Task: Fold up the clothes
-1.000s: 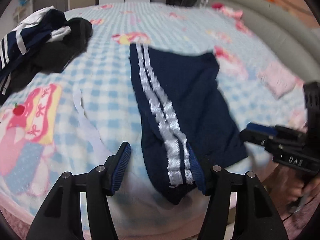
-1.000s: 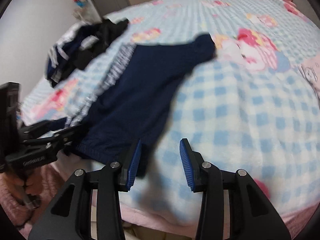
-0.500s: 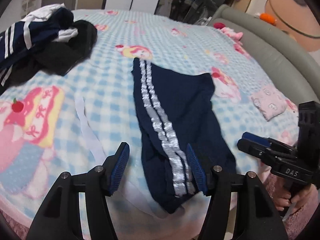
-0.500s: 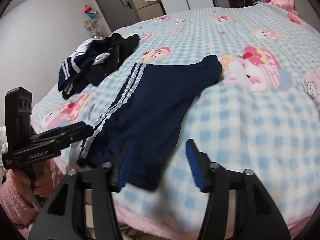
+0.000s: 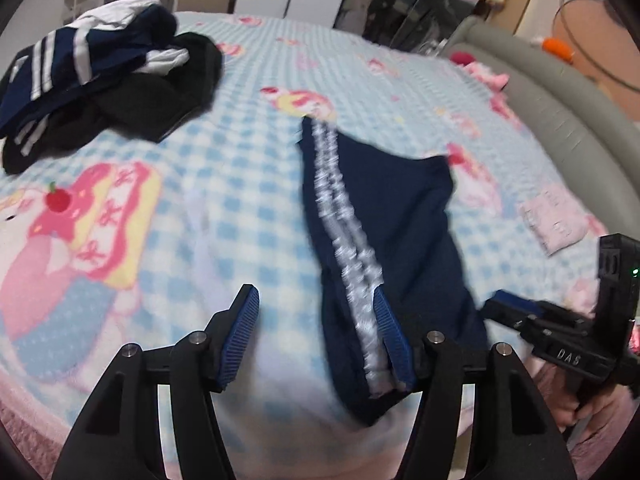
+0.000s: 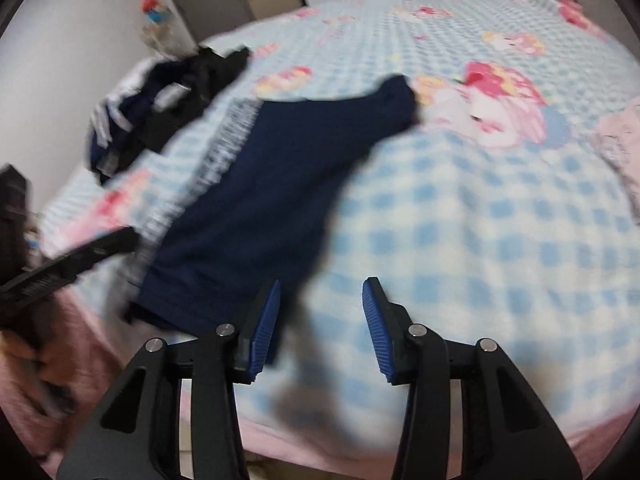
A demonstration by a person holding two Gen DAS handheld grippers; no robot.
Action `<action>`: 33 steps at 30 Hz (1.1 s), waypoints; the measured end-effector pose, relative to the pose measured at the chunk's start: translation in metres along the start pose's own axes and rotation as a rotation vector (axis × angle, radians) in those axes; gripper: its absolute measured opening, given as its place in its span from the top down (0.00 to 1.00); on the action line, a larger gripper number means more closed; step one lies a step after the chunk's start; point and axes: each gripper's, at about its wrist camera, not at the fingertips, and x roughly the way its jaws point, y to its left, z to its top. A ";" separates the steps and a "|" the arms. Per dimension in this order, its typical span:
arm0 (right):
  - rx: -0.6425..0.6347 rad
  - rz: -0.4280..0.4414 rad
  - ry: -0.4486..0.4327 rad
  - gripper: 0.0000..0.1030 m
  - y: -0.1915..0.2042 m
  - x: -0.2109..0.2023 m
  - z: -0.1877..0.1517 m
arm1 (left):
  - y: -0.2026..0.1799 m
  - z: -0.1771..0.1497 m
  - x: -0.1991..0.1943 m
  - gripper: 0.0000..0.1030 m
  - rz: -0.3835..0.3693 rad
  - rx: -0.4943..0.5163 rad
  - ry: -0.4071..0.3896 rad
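Observation:
Navy shorts (image 5: pixel 392 220) with two white side stripes lie flat on the checked blue blanket (image 5: pixel 248 152), their waistband near the bed's front edge. My left gripper (image 5: pixel 318 336) stands open over the striped edge, which lies against its right pad (image 5: pixel 394 344). My right gripper (image 6: pixel 320 328) hovers at the shorts' (image 6: pixel 248 200) other near corner. Its jaws are closing, with the corner just inside the left pad (image 6: pixel 262 332) and not pinched. Each gripper shows in the other's view: the right gripper (image 5: pixel 516 312), and the left gripper's finger (image 6: pixel 80 256).
A pile of dark and striped clothes (image 5: pixel 100 80) (image 6: pixel 160 108) lies at the far left of the bed. A small pink cloth (image 5: pixel 556 220) sits at the right, beside a grey padded bed frame (image 5: pixel 560 104). A white strip (image 5: pixel 200 216) lies on the blanket.
The right gripper's jaws widened, then narrowed again beside the shorts' corner. The left wrist view has rolled a little; the striped edge stays at its right pad. The shorts lie where they were.

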 end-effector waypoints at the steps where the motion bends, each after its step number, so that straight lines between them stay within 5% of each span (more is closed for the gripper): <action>1: -0.007 0.021 -0.008 0.53 0.005 0.001 0.000 | -0.003 0.001 0.002 0.40 -0.013 0.008 -0.001; 3: -0.039 0.016 0.018 0.52 0.016 0.011 -0.001 | -0.010 0.003 0.006 0.40 -0.027 0.029 0.002; 6: -0.106 -0.135 0.125 0.53 0.021 0.036 -0.011 | -0.008 -0.002 0.027 0.39 0.148 0.090 0.090; 8: -0.086 -0.117 0.121 0.53 0.014 0.032 -0.013 | 0.006 -0.010 0.032 0.38 0.205 0.073 0.148; 11: -0.075 -0.142 0.111 0.54 0.009 0.022 -0.013 | 0.016 -0.006 0.010 0.42 0.227 0.038 0.100; 15: -0.050 -0.083 0.051 0.53 0.009 0.009 0.004 | 0.025 0.021 0.003 0.42 0.084 -0.026 0.036; 19: -0.112 -0.107 0.003 0.52 0.020 0.013 0.042 | -0.004 0.054 0.030 0.42 0.002 0.084 0.032; 24: -0.140 -0.205 0.087 0.52 0.014 0.059 0.073 | -0.029 0.056 0.088 0.40 0.195 0.282 0.139; 26: -0.148 -0.256 0.146 0.53 0.006 0.076 0.067 | -0.012 0.051 0.094 0.40 0.225 0.253 0.163; 28: -0.120 -0.241 0.135 0.53 -0.003 0.068 0.061 | 0.011 0.053 0.088 0.39 0.166 0.151 0.164; 33: -0.056 -0.165 0.063 0.51 -0.012 0.043 0.073 | 0.020 0.078 0.077 0.41 0.052 0.097 0.096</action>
